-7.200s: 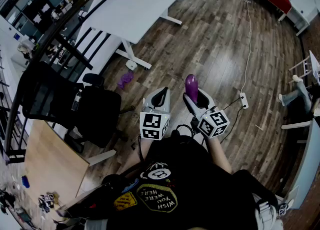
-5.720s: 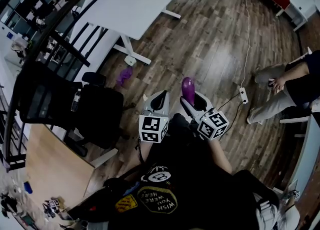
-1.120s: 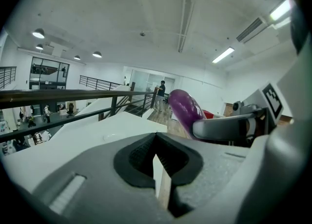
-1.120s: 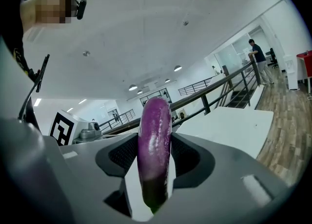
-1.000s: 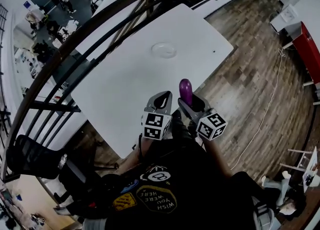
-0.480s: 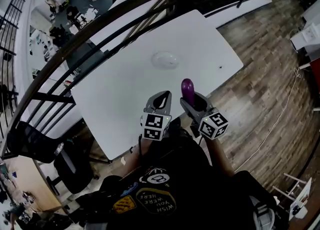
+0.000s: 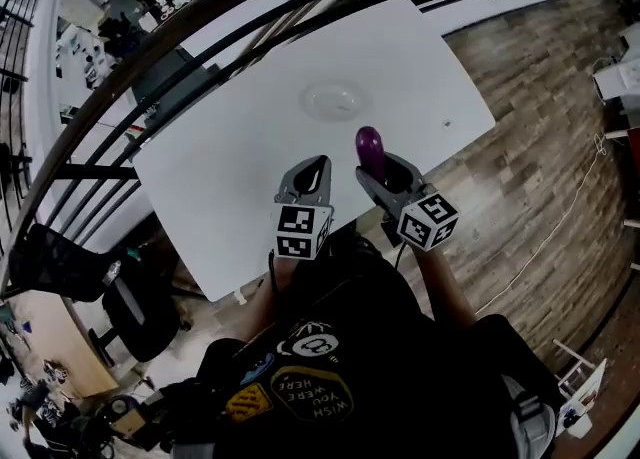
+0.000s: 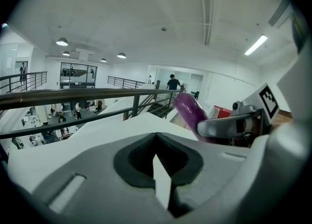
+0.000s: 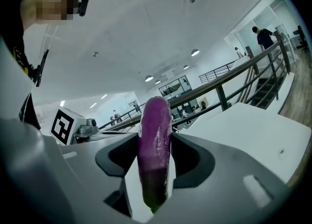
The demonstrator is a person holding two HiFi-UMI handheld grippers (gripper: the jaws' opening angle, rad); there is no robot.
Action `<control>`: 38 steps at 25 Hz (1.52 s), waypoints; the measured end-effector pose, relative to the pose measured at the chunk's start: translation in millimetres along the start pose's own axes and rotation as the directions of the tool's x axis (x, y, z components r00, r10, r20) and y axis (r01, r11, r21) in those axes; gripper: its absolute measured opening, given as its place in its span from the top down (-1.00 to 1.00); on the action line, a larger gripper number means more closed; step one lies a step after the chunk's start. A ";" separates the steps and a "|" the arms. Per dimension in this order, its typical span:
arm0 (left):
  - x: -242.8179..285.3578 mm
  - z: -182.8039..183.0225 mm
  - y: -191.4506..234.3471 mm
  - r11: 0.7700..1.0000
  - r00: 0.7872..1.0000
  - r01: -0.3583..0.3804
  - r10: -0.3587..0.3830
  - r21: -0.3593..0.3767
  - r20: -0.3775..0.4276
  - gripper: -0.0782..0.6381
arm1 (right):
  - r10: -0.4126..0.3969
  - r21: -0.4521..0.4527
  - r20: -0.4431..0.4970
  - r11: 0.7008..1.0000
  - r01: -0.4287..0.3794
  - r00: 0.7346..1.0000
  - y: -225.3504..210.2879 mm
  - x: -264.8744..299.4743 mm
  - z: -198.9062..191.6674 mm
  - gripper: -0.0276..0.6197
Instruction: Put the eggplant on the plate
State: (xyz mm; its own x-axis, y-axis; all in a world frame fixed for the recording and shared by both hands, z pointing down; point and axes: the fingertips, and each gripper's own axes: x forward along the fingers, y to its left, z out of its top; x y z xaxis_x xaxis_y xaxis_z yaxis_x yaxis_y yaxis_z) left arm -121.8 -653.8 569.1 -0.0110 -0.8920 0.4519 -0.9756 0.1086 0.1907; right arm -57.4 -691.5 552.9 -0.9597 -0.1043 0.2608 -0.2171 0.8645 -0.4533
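My right tongs [image 7: 385, 169] are clamped on the eggplant [image 7: 368, 147]. It stands upright, tip poking out past the jaws. Left tongs [image 7: 316, 169] just beside, jaws together, nothing in them. Plate [image 7: 332, 101] sits on the table [image 7: 220, 177], ahead of both tongs.

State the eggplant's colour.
The eggplant is purple, darker at its lower end; the right gripper view shows it best.

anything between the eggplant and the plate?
Nothing visible. The eggplant is clamped in the right gripper over the table; only bare tabletop lies between it and the plate. The left gripper is shut, off to the side.
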 end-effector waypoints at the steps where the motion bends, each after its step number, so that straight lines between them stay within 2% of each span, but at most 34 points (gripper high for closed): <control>1: 3.1 3.0 1.6 1.000 1.000 0.008 -0.008 -0.003 0.005 0.77 | -0.003 -0.009 0.003 1.000 0.003 1.000 -0.6 3.4 4.7 0.26; 14: 22.2 32.0 -1.8 0.997 0.996 0.079 -0.080 0.020 0.038 0.77 | -0.064 -0.067 0.047 0.995 0.068 0.997 0.9 3.4 32.4 0.26; 31: 9.0 40.4 -1.6 0.995 0.995 0.082 -0.085 0.049 0.061 0.77 | -0.072 -0.073 0.070 0.994 0.078 0.995 12.7 1.6 34.5 0.26; 38: 20.9 26.6 7.8 0.997 0.997 0.070 -0.071 0.035 0.035 0.77 | -0.103 -0.074 0.024 0.992 0.104 0.994 -17.6 14.1 15.1 0.26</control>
